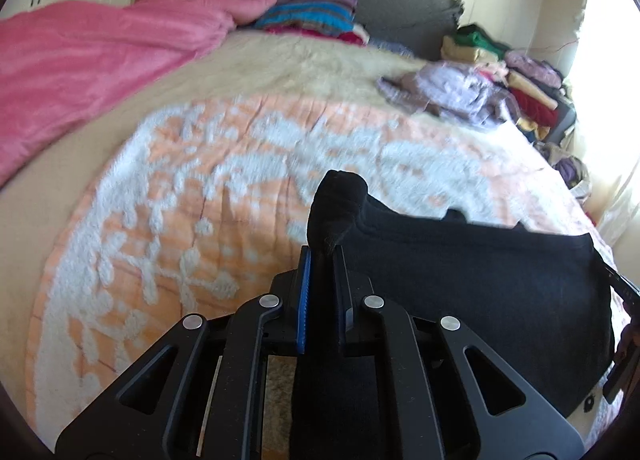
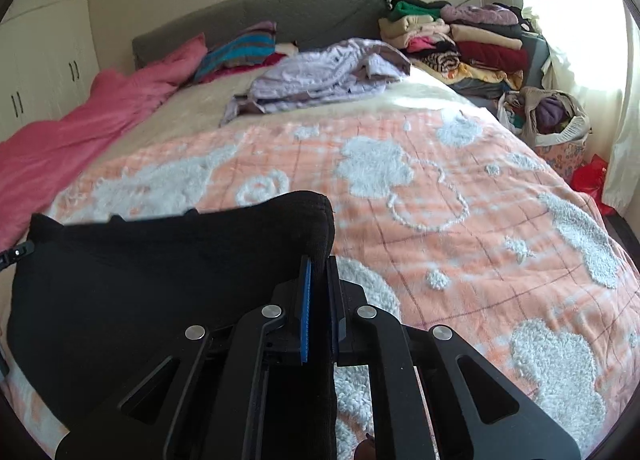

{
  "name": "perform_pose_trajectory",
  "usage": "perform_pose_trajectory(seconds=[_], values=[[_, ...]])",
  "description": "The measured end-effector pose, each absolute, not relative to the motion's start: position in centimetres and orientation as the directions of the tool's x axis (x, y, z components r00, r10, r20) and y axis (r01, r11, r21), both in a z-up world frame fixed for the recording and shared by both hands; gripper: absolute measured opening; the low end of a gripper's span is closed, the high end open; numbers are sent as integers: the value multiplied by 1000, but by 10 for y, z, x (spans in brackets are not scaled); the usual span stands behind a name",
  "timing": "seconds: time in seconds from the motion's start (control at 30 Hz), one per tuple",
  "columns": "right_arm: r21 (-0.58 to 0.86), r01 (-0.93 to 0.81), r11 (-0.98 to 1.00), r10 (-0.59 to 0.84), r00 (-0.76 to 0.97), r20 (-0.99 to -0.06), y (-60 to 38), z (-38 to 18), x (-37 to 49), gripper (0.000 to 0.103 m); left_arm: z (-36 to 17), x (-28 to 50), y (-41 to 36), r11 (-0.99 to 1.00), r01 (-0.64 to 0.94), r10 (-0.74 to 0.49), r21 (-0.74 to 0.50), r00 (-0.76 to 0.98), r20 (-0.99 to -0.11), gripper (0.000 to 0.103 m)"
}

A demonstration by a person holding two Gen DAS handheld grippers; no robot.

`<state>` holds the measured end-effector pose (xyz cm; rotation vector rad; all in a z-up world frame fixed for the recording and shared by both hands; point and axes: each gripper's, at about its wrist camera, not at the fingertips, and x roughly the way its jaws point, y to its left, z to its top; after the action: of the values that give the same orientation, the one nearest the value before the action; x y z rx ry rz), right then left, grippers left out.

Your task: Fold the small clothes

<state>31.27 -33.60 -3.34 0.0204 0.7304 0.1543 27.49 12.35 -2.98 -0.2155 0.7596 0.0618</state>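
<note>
Left wrist view: left tool (image 1: pixel 322 256) is clamped on one corner of the black garment (image 1: pixel 480 284), held stretched above the bed (image 1: pixel 224 164).

Right wrist view: basket (image 2: pixel 558 150) beside the bed stuffed with clothes. Right tool (image 2: pixel 318 266) pinches the garment's other corner, fabric spanning leftward.

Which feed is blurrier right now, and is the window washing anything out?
Left wrist view: bedspread smeared by motion blur, black garment sharper. Right wrist view: crisper, though the window is blown out white; both fisheye feeds curve the bed.
</note>
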Motion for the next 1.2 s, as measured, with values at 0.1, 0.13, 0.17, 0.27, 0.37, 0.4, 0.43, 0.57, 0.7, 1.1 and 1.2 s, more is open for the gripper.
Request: perform_pose_trajectory(seconds=[0.1,0.13,0.17,0.27,0.37,0.4,0.43,0.57,0.7,1.1,1.2], values=[[47,-110,993,111,692,-714,-335,-48,318,7,-47,278,122,978,-141,-12,-151,691,-723,5],[41,-109,993,105,685,-721,-334,-51,319,7,-50,277,120,979,-140,-10,-146,686,-727,5],[31,-106,994,95,682,-725,-334,-51,319,7,-52,276,119,980,-141,-6,-140,685,-729,6],[9,-92,996,69,675,-735,-333,-54,316,11,-52,270,118,981,-145,7,-126,681,-732,9],[3,-76,997,53,668,-742,-335,-56,311,23,-45,261,116,985,-143,26,-97,678,-735,19],[-1,-66,998,44,668,-743,-336,-55,309,31,-42,257,116,986,-139,29,-90,683,-730,26],[-2,-57,998,37,670,-741,-337,-52,305,33,-38,254,115,987,-136,31,-87,688,-725,30],[89,-85,992,124,685,-718,-339,-36,286,51,-27,230,105,992,-97,9,-80,693,-721,46],[103,-166,981,190,676,-712,-321,-24,268,59,-31,214,93,994,-70,-19,-89,670,-742,58],[118,-236,965,238,585,-775,-281,-41,215,76,-55,182,84,984,-80,-78,-160,615,-785,60],[105,-228,968,222,582,-783,-281,-51,207,76,-59,175,81,984,-77,-81,-159,606,-791,60]])
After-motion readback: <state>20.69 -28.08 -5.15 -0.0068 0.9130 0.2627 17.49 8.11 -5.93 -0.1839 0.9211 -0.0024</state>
